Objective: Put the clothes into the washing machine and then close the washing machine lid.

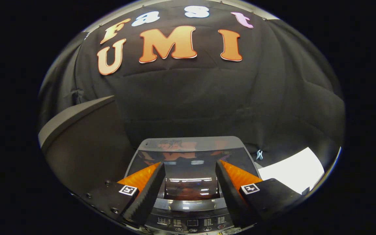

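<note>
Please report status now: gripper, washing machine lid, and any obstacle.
Gripper open, holding nothing, above washing machine. Lid flat and closed, glossy top between the fingers. No clothes seen. Nothing in the way.

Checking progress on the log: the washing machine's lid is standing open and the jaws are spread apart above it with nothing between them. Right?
Not quite. In the gripper view the lid lies shut on the washing machine. The gripper is indeed spread apart above it, holding nothing.
</note>
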`<state>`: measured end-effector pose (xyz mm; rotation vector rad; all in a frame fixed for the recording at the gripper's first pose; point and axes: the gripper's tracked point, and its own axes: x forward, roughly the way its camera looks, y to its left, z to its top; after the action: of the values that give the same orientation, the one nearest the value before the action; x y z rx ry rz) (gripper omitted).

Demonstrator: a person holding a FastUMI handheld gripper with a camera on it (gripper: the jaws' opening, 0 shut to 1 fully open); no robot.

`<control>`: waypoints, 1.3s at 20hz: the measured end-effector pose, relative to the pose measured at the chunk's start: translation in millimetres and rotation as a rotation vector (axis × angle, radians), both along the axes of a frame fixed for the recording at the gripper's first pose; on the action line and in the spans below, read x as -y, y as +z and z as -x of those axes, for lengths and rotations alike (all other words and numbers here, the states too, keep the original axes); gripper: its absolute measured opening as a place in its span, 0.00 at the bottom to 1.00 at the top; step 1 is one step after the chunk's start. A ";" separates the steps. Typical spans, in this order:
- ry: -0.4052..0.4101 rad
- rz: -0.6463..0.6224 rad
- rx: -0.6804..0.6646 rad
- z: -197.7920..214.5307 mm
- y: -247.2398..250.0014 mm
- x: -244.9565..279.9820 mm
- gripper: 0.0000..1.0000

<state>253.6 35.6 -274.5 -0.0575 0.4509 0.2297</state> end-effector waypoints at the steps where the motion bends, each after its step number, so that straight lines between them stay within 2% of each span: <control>1: -0.001 -0.014 0.025 2.5 13.4 -2.6 0.99; 8: 0.018 -0.049 0.191 32.9 122.5 -27.3 0.99; 14: 0.026 -0.150 0.300 70.4 218.5 -49.4 0.99; 16: 0.021 -0.150 0.344 72.4 249.7 -51.8 0.99; 20: 0.002 -0.145 0.413 100.8 287.1 -44.9 0.99; 26: -0.004 -0.108 0.453 151.6 307.0 -26.8 0.99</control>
<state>102.0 62.3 32.6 -0.0023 -0.0123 0.2292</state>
